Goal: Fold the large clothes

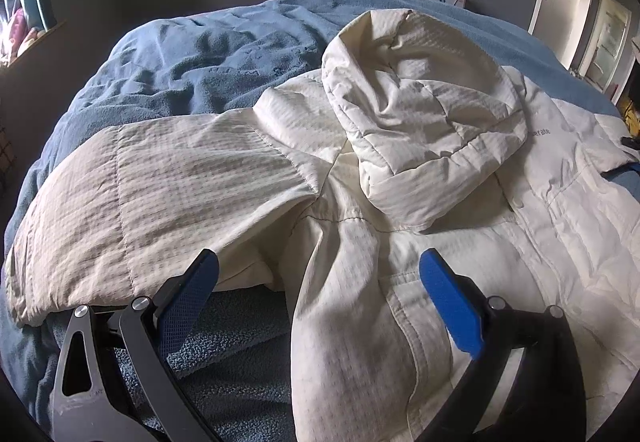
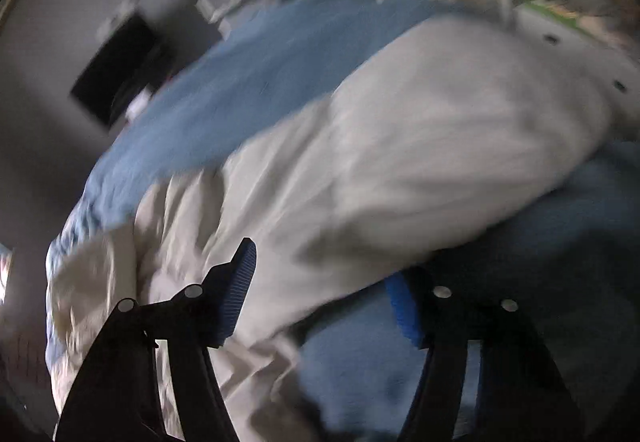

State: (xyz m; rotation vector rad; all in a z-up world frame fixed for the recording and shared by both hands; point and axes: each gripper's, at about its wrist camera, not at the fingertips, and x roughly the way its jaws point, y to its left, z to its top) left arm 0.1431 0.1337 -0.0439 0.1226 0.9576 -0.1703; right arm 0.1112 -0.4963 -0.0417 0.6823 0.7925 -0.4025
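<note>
Spread across the blue blanket [image 1: 192,53] of the bed: a cream hooded jacket [image 1: 460,262], front up, hood [image 1: 420,113] flopped forward over the chest, one sleeve [image 1: 140,193] stretched out sideways, probably laid flat to give clean fold lines; poised above the armpit seam, the left gripper [image 1: 320,274], jaws wide, nothing between them, likely waiting to pin or lift that side; blurred in its own view, the right gripper [image 2: 324,294], jaws partly apart and straddling the jacket's other sleeve [image 2: 420,161], pads seemingly not yet pressing cloth, though hard to tell through the smear; presumably reaching for a hold to swing inward.
</note>
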